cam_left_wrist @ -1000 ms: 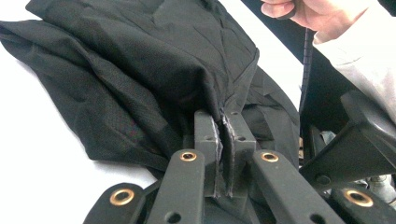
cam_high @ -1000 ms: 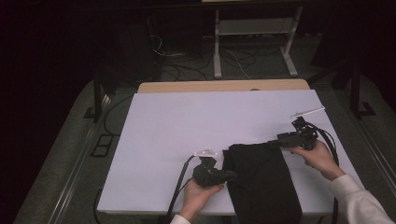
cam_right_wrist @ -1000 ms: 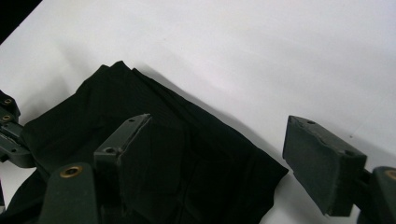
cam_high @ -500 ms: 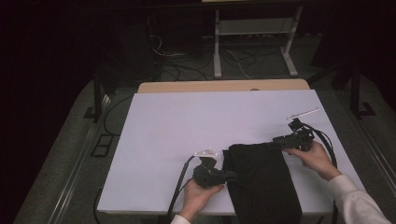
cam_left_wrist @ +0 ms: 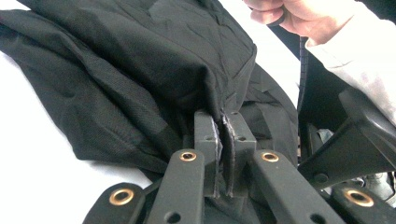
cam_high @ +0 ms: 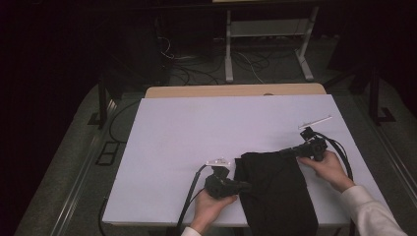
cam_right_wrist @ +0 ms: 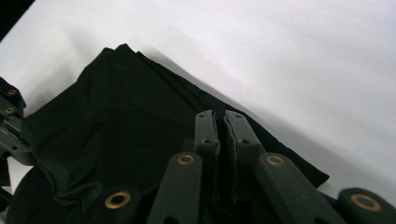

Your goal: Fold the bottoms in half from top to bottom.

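Garment (cam_high: 275, 191), black fabric, lies on the white table (cam_high: 196, 137) at its near right part, the lower end hanging over the near edge. Left gripper (cam_high: 242, 186) sits at the garment's left edge, jaws pinched together on a fold of the cloth; in the left gripper view the fabric (cam_left_wrist: 140, 70) rises out from between the two pads (cam_left_wrist: 210, 140). Right gripper (cam_high: 290, 152) is at the garment's far right corner; its jaws have just been closing and now clamp the cloth edge (cam_right_wrist: 116, 140), seen in the right gripper view with the pads nearly touching. Right hand (cam_high: 327, 167) rests just right of the garment.
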The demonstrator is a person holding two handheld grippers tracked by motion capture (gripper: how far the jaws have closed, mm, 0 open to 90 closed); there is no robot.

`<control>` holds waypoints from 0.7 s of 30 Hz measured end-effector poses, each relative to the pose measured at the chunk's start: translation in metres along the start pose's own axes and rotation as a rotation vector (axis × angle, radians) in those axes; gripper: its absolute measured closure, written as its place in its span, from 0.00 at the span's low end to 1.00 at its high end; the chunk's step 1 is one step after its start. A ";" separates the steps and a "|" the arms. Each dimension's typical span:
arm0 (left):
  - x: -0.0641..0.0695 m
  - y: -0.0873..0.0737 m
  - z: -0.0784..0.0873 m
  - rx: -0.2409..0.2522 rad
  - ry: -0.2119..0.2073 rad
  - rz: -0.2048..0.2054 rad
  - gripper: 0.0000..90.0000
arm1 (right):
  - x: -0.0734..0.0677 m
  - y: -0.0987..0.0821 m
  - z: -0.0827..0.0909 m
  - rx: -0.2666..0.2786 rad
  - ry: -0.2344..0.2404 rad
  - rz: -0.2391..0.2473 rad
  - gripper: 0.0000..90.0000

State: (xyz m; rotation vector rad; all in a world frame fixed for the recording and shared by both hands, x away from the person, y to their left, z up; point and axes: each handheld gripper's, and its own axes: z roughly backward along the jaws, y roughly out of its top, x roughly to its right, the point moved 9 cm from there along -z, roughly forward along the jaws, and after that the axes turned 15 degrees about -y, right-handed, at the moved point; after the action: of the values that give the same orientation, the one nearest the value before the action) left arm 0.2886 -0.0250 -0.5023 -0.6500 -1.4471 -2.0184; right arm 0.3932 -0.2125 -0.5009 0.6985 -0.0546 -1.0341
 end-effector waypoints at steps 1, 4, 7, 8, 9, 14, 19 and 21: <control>0.000 0.000 0.000 0.001 0.002 0.000 0.94 | 0.000 0.000 0.002 0.004 0.007 -0.007 0.93; 0.000 0.000 0.001 0.001 0.007 -0.005 0.92 | -0.001 0.001 0.007 0.020 0.025 -0.024 0.93; -0.001 0.001 0.002 0.001 0.018 -0.015 0.89 | -0.002 0.002 0.012 0.032 0.039 -0.029 0.94; -0.001 0.001 0.002 0.003 0.022 -0.018 0.88 | -0.003 0.002 0.015 0.035 0.041 -0.031 0.94; -0.001 0.001 0.002 0.000 0.028 -0.023 0.87 | -0.004 0.002 0.016 0.040 0.043 -0.035 0.94; 0.000 0.002 0.003 -0.001 0.061 -0.050 0.78 | -0.007 0.003 0.023 0.056 0.056 -0.040 0.94; 0.001 0.004 0.006 0.006 0.076 -0.063 0.68 | -0.011 0.003 0.029 0.069 0.066 -0.037 0.94; 0.001 0.004 0.008 0.006 0.082 -0.065 0.65 | -0.012 0.003 0.031 0.069 0.069 -0.037 0.94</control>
State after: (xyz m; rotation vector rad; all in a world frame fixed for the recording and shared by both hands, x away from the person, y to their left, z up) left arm 0.2913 -0.0191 -0.4964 -0.5179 -1.4433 -2.0644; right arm 0.3776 -0.2178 -0.4714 0.8003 -0.0178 -1.0464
